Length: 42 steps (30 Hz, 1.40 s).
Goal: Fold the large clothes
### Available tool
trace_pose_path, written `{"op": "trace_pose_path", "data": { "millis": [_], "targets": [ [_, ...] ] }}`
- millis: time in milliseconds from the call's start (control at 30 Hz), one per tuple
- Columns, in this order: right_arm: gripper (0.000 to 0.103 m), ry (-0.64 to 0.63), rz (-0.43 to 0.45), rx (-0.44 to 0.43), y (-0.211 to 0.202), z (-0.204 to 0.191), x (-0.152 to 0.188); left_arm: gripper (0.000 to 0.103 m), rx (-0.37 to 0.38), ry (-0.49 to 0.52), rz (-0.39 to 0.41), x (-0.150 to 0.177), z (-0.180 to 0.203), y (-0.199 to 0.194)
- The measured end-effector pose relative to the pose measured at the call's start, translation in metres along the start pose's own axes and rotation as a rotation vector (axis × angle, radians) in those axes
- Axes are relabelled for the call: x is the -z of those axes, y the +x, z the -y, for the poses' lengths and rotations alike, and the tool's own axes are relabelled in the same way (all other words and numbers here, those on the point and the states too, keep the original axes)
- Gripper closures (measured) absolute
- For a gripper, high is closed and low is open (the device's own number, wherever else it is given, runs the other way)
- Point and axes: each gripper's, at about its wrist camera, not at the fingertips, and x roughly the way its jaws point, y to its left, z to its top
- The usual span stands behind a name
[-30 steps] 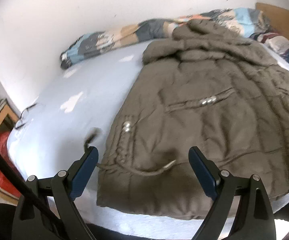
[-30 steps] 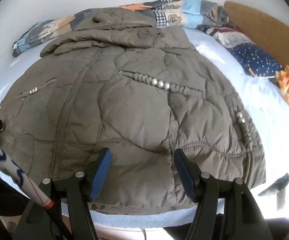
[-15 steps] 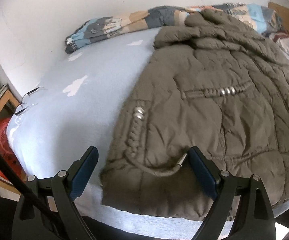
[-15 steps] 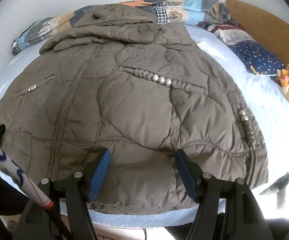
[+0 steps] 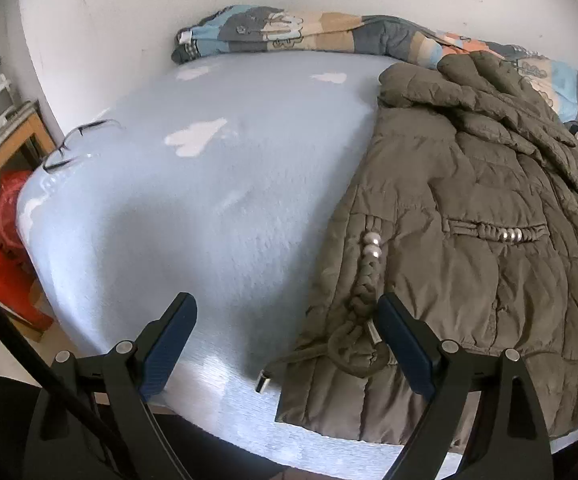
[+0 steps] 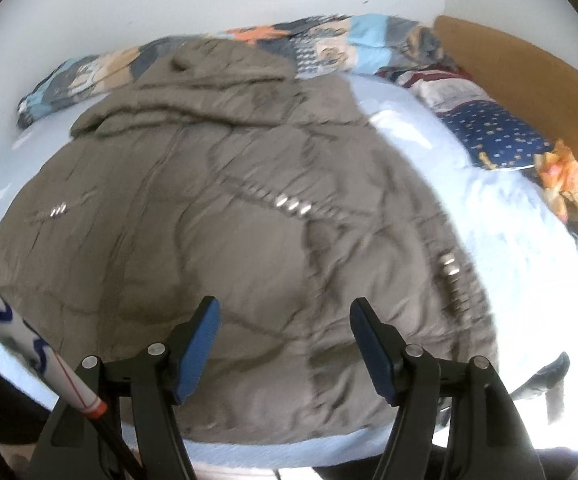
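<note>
Left hand-held gripper (image 5: 285, 320) slid leftward; jacket (image 5: 469, 240) hem corner between open jaws.

We see a large olive-brown quilted jacket (image 5: 469, 240) lying flat and spread on the bed (image 5: 209, 208), hood at the far end against the wall, hem at the near edge, braided trims with silver beads, drawstring loose at its near left corner.

I see a pale blue bed (image 5: 217, 216) with spectacles (image 5: 79, 144) near its left edge, a patchwork quilt (image 5: 289, 36) along the wall, a starred pillow (image 6: 497, 136) beside the headboard (image 6: 529, 64).
</note>
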Motion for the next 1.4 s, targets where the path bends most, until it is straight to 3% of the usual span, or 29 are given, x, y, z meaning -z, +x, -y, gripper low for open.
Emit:
{"op": "trace_pose_path", "data": {
  "millis": [300, 533, 700, 833, 1200, 1400],
  "targets": [
    [0.031, 0.072, 0.004, 0.046, 0.001, 0.025, -0.007, 0.012, 0.007, 0.005, -0.007, 0.003, 0.0, 0.003],
    [0.031, 0.029, 0.033, 0.076, -0.004, 0.024, -0.008, 0.012, 0.009, 0.008, 0.0, 0.005, -0.006, -0.004],
    [0.03, 0.235, -0.01, 0.085, 0.004, 0.085, -0.011, 0.012, 0.032, -0.03, -0.043, 0.005, -0.011, 0.004],
    [0.03, 0.319, -0.03, 0.103, 0.006, 0.112, -0.005, 0.012, 0.027, -0.028, -0.037, 0.005, -0.007, 0.003],
    [0.03, 0.309, -0.114, 0.129, 0.028, 0.119, 0.004, 0.012, 0.035, -0.008, -0.033, 0.007, -0.008, -0.004],
    [0.028, 0.302, -0.119, 0.136, 0.028, 0.117, 0.007, 0.012, 0.043, -0.066, -0.035, 0.008, -0.027, -0.013]
  ]
}}
